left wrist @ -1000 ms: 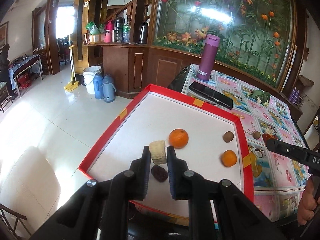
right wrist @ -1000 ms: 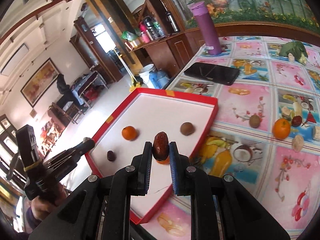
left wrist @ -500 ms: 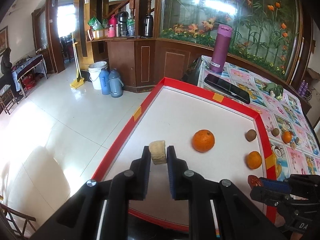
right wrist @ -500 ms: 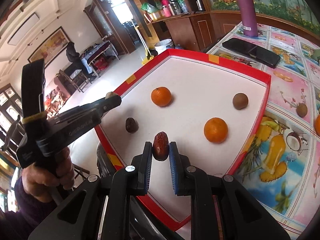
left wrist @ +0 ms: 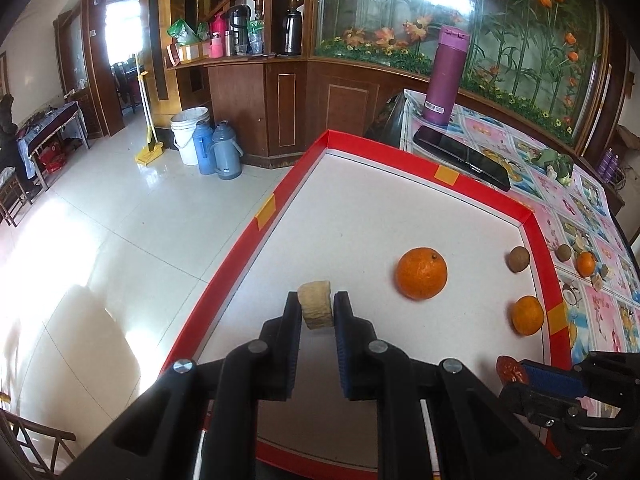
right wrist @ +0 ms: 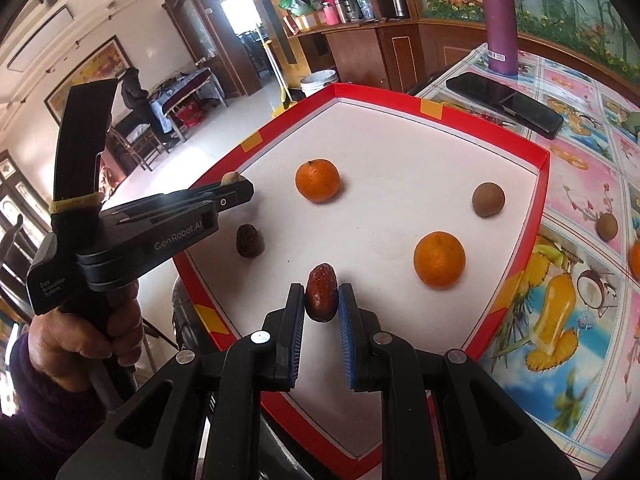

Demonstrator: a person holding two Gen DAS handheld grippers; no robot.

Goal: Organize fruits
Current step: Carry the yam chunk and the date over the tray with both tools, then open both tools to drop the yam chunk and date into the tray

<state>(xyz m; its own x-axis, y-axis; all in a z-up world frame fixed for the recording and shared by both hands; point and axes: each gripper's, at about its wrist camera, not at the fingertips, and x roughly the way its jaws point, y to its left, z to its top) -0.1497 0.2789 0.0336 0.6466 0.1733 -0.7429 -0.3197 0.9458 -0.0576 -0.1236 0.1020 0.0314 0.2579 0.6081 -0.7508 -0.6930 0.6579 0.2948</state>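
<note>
A red-rimmed white tray (left wrist: pixel 280 196) (right wrist: pixel 542 168) holds two oranges (left wrist: pixel 421 273) (left wrist: pixel 527 315), a brown kiwi (left wrist: pixel 519 259) and a dark date (right wrist: pixel 249 241). My left gripper (left wrist: pixel 317 310) is shut on a pale yellow fruit chunk (left wrist: pixel 316 309), held above the tray's left side; it shows in the right wrist view (right wrist: pixel 234 188). My right gripper (right wrist: pixel 321 300) is shut on a reddish-brown date (right wrist: pixel 321 298) above the tray's near edge; it shows in the left wrist view (left wrist: pixel 516 372).
On the patterned tablecloth (right wrist: pixel 580 208) lie a black phone (right wrist: pixel 506 104), a purple bottle (right wrist: pixel 498 20), another kiwi (right wrist: pixel 607 225) and an orange (left wrist: pixel 586 263). Tiled floor (left wrist: pixel 100 240) drops off left of the tray.
My right gripper has carried the date from the tray's right side over to its near edge. My left gripper has drifted left with the chunk, leaving the dark date on the tray.
</note>
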